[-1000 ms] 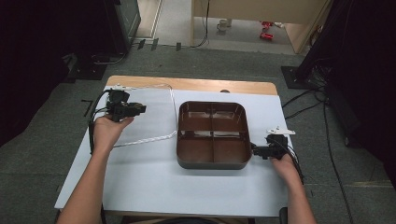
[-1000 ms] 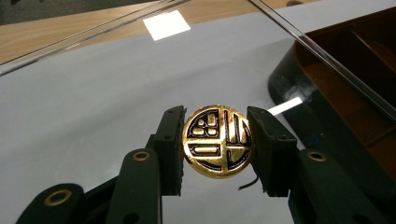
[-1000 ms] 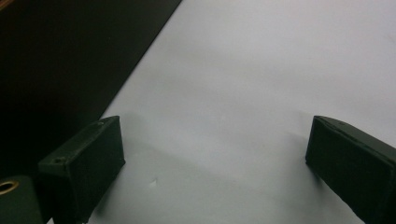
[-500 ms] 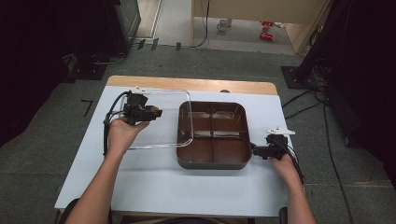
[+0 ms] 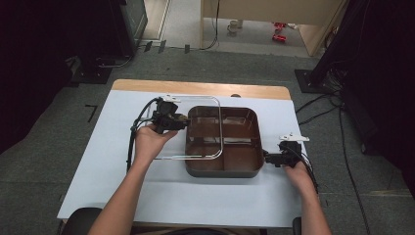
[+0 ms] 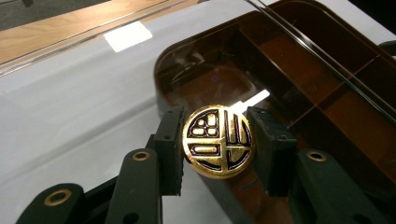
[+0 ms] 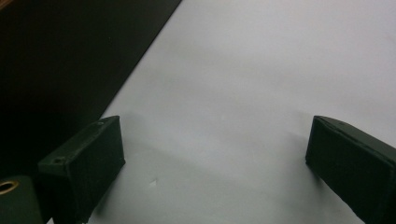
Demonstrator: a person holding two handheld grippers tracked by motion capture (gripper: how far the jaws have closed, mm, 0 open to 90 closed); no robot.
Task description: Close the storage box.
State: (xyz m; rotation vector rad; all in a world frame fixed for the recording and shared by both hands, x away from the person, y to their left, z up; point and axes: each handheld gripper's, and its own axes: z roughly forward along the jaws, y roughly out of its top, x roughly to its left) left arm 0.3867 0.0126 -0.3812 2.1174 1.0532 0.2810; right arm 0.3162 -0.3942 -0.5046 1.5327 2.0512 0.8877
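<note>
Clear lid (image 5: 195, 128) — a transparent, rounded-square cover with a gold round knob (image 6: 218, 141) — hangs in the left gripper (image 5: 172, 121), whose jaws are clamped on that knob from both sides. In the left gripper view the knob sits squarely between the two black pads, its raised gold pattern facing the camera. From the high view, the lid's right part overlaps the left half of the brown tray (image 5: 254, 164), while its left part reaches out over the white table (image 5: 98, 161). The tray has divided compartments and lies at the table's middle.

Nearer the person on the right, the right gripper (image 5: 272, 158) rests at the tray's lower right corner; its jaws stand wide apart with nothing between them but bare table — the tray's dark wall (image 7: 70, 60) lies just beside one pad. Farther off, a wooden strip (image 5: 195, 88) edges the table's far side.
</note>
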